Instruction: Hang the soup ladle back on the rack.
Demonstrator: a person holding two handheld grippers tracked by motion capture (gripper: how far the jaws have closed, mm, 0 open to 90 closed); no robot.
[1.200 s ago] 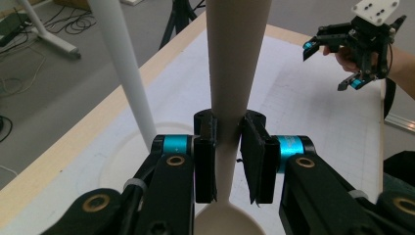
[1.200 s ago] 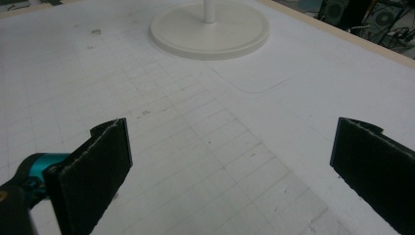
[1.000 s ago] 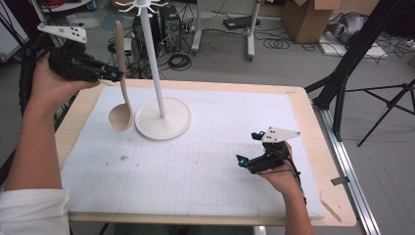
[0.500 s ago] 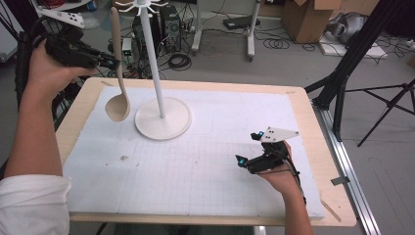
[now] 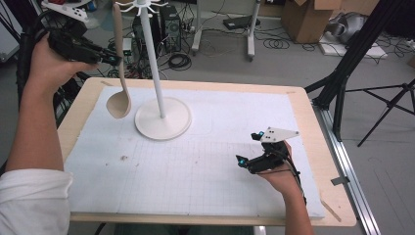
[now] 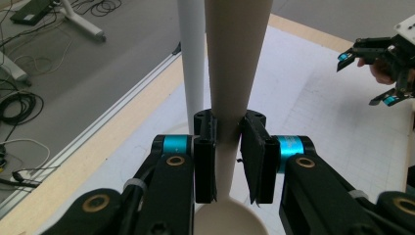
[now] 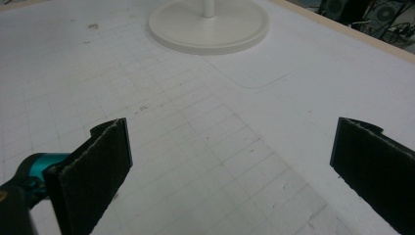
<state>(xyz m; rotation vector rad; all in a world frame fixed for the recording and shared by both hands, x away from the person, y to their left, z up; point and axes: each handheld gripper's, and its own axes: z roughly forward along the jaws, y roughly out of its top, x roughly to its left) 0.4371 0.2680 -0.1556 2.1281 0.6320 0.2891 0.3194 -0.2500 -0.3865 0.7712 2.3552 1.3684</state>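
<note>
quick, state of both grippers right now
Left gripper: shut on the handle of the spoon, holding it up beside the stand.
Right gripper: open, nothing between its jaws, over the white mat.

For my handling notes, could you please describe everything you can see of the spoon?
The spoon is beige and plain, looking like wood or matte plastic, with a long flat handle and a round bowl. It hangs upright, bowl down, above the table's left edge beside the white stand. The left hand-held gripper clamps its handle; nothing else visibly touches it.
</note>
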